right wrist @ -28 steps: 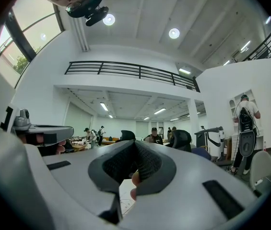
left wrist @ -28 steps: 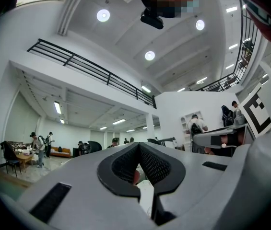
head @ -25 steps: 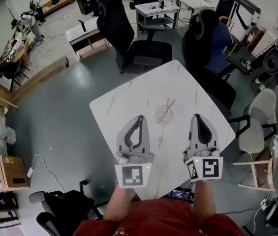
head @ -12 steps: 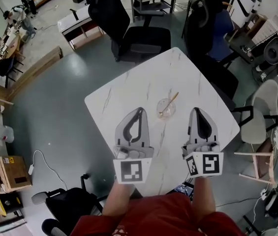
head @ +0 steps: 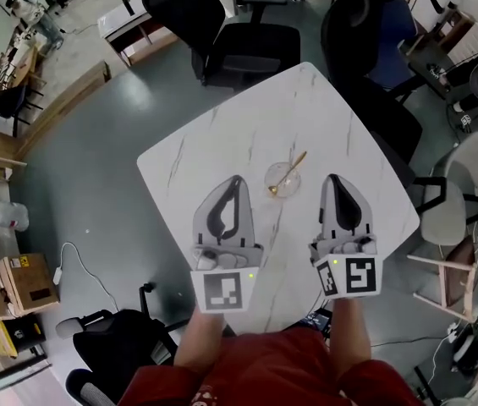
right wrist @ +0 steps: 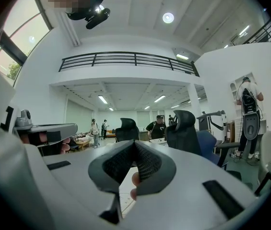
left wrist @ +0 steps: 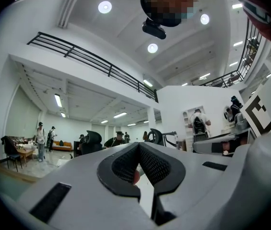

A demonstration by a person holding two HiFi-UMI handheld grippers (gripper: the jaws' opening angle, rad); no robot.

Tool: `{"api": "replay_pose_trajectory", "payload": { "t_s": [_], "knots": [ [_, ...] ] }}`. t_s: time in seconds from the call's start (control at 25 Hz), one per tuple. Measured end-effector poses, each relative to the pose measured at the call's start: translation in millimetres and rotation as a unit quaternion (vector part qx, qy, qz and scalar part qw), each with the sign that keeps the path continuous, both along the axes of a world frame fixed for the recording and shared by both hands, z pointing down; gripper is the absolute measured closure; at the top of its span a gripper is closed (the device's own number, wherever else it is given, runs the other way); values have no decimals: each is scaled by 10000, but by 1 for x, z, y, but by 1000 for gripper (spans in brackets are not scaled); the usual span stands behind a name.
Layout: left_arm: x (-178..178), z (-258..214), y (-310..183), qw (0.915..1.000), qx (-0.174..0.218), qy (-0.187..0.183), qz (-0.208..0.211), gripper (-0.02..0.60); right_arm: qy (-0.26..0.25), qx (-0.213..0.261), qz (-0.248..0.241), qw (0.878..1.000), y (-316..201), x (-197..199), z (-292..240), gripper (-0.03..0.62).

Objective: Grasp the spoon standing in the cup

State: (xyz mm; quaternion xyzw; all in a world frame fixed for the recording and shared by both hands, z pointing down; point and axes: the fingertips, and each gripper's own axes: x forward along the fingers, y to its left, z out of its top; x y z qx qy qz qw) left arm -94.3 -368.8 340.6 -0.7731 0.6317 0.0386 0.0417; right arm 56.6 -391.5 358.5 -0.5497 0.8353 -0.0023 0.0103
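A small clear glass cup (head: 282, 180) stands near the middle of the white marble table (head: 222, 142). A golden spoon (head: 289, 171) leans in it, handle pointing to the far right. My left gripper (head: 237, 180) rests over the table just left of the cup, jaws pressed together with nothing held. My right gripper (head: 332, 178) sits just right of the cup, also shut and empty. The cup lies between the two tips, apart from both. In the left gripper view the left gripper (left wrist: 138, 145) looks out over the room. The right gripper (right wrist: 134, 143) does the same in its view, and neither shows the cup.
Two black office chairs (head: 243, 41) (head: 365, 36) stand just beyond the table's far edges. A white chair (head: 458, 189) is off the right corner and another black chair (head: 112, 370) is near left. The table's right corner (head: 412, 218) is close to my right gripper.
The head view has shifted, so the table sits a little higher in the picture. Both grippers keep their places on either side of the cup, still shut.
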Motion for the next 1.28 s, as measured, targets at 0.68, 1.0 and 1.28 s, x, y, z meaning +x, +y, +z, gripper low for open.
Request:
{"api": "replay_pose_trajectory", "payload": {
  "t_s": [0.68, 1.0, 1.28],
  "knots": [
    [12, 25, -34, 9997, -131, -216, -46, 572, -77, -516, -337, 9981, -40, -9, 54, 582],
    [15, 41, -45, 9994, -244, -256, 2, 572, -98, -796, -301, 9963, -55, -11, 81, 580],
    [16, 49, -53, 9993, -294, -224, 4, 572, -98, -976, -288, 9948, -66, -10, 99, 580]
  ]
}}
